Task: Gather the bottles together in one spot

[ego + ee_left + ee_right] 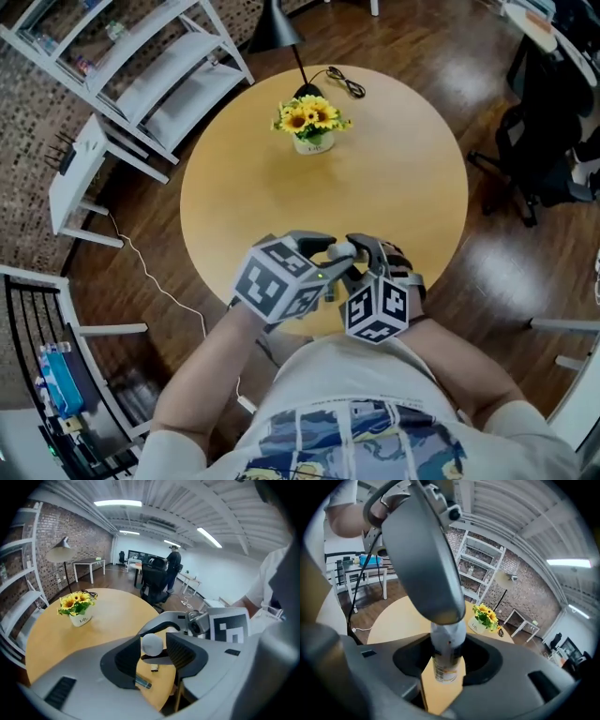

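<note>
The round light-wood bench (pixel 403 187) lies open from its centre out to 3 and 9 o'clock. At 12 a white pot of yellow sunflowers (pixel 311 122) blocks the far rim, with a black cable (pixel 345 82) behind it. At 6 the left gripper (pixel 323 253) and right gripper (pixel 367 255) crowd each other, both gripping one pale grey labelled bottle (pixel 446 653). Off the rim stand white shelving (pixel 159 75) at 10 and a black office chair (pixel 548 159) at 2.
</note>
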The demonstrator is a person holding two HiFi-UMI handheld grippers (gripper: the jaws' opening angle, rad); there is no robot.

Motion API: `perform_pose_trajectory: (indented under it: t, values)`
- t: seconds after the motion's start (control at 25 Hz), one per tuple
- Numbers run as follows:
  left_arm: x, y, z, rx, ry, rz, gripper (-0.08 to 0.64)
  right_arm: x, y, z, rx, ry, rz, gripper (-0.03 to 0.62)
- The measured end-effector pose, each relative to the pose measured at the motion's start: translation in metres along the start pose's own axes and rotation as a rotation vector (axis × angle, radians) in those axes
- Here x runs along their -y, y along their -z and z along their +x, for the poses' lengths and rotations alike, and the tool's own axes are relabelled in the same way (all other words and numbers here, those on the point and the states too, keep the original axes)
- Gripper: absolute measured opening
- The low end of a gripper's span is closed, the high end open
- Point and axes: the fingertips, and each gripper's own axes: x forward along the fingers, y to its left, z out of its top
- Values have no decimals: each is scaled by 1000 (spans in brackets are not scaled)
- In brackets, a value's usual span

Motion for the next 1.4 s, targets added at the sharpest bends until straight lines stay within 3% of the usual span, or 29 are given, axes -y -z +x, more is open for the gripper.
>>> perform_pose_trajectory:
  t: [0.04,0.32,0.48,0.68,0.84,1.0,1.24,1.4]
  values:
    - [1,0,5,-30,-3,19,136,2,2,-1,-4,15,-11,199]
    - [0,-22,24,-146,61,147,127,26,20,-10,68,44,92,222]
    - [-47,-28,33,-227,-17,221,126,44,56,-26,107,20,204,252]
    - [-130,-19,52,-290,-130,214,127,68,120,-62,116,13,354,252]
    - [-195,-8,63,-337,-256,162,127,75,173,-91,54,37,481,252]
    - [-252,-8,78,-331,-339,88,127,84,198,-117,17,69,552,250]
    - [-304,-8,111,-319,-356,-62,127,90,228,-132,-39,104,616,241]
    - [-325,-10,128,-329,-369,-91,127,87,244,-135,-72,105,643,241]
